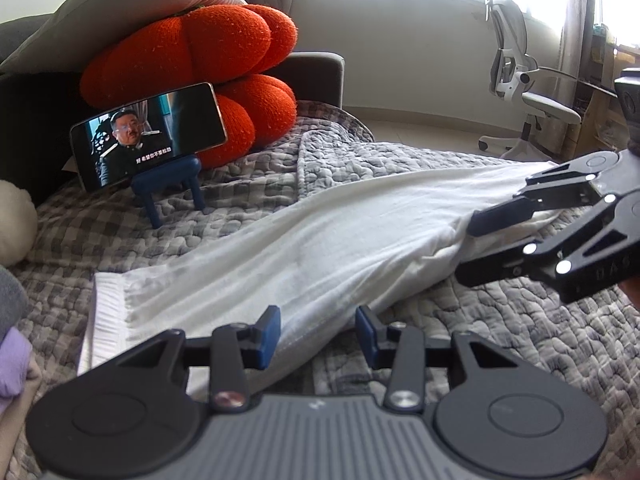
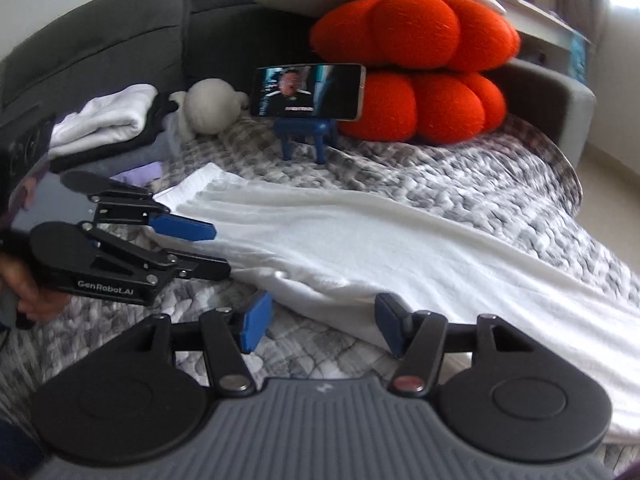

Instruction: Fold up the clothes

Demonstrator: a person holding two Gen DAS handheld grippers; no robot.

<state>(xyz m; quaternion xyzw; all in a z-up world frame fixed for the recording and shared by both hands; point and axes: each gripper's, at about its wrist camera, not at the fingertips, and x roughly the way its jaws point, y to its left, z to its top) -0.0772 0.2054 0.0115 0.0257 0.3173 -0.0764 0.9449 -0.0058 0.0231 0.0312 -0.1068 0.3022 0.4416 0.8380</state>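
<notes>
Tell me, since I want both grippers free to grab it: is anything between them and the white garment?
Nothing visible is. The white garment lies spread on the quilt. The left gripper and right gripper both stand open at its near edge. The phone on its stand sits farther back.

Left claw (image 1: 317, 334) stands open astride the white garment's (image 1: 280, 248) edge.

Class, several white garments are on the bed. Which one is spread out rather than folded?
The long white garment lying across the checked quilt between both grippers. The other white garment sits folded on the pile by the grey headboard.
</notes>
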